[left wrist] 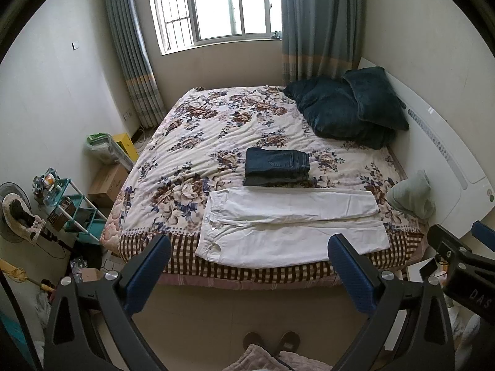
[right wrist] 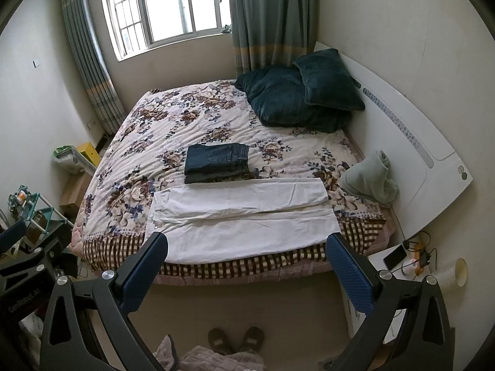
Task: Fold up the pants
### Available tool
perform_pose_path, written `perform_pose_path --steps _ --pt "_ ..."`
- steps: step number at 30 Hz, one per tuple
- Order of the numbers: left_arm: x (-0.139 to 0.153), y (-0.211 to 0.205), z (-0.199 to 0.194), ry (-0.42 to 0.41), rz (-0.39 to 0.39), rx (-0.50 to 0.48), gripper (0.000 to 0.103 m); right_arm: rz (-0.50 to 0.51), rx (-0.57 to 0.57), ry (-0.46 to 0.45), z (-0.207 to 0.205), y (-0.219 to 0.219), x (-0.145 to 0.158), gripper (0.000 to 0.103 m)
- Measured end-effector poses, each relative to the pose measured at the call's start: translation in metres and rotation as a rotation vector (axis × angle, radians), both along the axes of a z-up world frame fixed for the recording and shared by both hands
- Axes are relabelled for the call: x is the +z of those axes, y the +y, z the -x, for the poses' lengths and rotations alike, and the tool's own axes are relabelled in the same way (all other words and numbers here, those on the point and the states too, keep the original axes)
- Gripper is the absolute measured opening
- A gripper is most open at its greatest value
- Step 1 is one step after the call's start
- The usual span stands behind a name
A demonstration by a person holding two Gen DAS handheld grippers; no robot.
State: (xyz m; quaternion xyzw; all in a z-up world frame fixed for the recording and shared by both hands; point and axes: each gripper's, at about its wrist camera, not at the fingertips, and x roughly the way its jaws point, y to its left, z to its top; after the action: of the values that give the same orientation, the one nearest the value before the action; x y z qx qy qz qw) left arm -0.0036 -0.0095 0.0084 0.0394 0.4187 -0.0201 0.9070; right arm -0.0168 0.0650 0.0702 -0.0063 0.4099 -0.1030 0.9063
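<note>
White pants (left wrist: pixel 290 228) lie flat along the near edge of the bed, waist to the left, legs side by side pointing right; they also show in the right wrist view (right wrist: pixel 241 219). A stack of folded dark jeans (left wrist: pixel 277 167) (right wrist: pixel 216 162) sits just behind them. My left gripper (left wrist: pixel 249 249) is open and empty, held in the air in front of the bed edge, apart from the pants. My right gripper (right wrist: pixel 247 245) is open and empty too, at a similar distance.
The bed (left wrist: pixel 191 160) has a floral cover. Dark pillows (left wrist: pixel 349 105) lie at the far right by a white headboard (left wrist: pixel 445 167). A green cloth (left wrist: pixel 411 194) sits at the bed's right edge. A shelf rack (left wrist: pixel 71 210) and boxes stand left. A nightstand with a phone (right wrist: pixel 394 256) stands right.
</note>
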Motion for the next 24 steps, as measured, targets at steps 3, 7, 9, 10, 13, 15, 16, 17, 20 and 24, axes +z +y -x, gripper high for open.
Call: perform_pose_path --steps 3,7,9,10,13,15,16,17,20,24 --pt "-0.0003 -0.0002 0.0003 -0.001 -0.001 0.0 0.103 -0.001 0.0 0.0 0.0 -0.0002 -0.0001 0.103" --pt "-0.0001 -0.0004 0.0005 -0.002 -0.001 0.0 0.103 -0.001 0.001 0.0 -0.0001 -0.0002 -0.0001 0.103" --pt "0.0002 -0.001 0.0001 -0.002 -0.003 -0.001 0.103 -0.001 0.0 0.0 0.0 0.0002 0.0 0.103" --pt "0.0005 -0.0012 0.0004 -0.002 -0.002 -0.001 0.103 -0.001 0.001 0.0 0.0001 0.0002 -0.0001 0.103" --pt "0.0009 -0.0014 -0.0004 -0.004 -0.004 0.0 0.103 -0.002 0.001 -0.001 -0.0002 -0.0006 -0.0002 0.103" --pt "0.001 -0.0017 -0.0002 -0.004 -0.003 0.0 0.103 -0.001 0.0 -0.001 -0.0002 -0.0008 -0.0002 0.103" --pt "0.0009 -0.0018 -0.0003 -0.004 -0.004 0.0 0.103 -0.003 0.001 -0.002 -0.0002 -0.0011 -0.0002 0.103" --pt "0.001 -0.0018 -0.0003 -0.003 -0.003 0.0 0.103 -0.003 0.001 -0.002 -0.0002 -0.001 -0.0002 0.103" --pt "0.0009 -0.002 -0.0001 -0.005 -0.004 0.0 0.103 -0.002 0.002 -0.001 -0.0002 -0.0012 -0.0002 0.103" --pt "0.0028 -0.0028 -0.0024 -0.006 -0.006 0.0 0.103 -0.004 0.003 -0.002 -0.0006 0.0017 0.0006 0.103"
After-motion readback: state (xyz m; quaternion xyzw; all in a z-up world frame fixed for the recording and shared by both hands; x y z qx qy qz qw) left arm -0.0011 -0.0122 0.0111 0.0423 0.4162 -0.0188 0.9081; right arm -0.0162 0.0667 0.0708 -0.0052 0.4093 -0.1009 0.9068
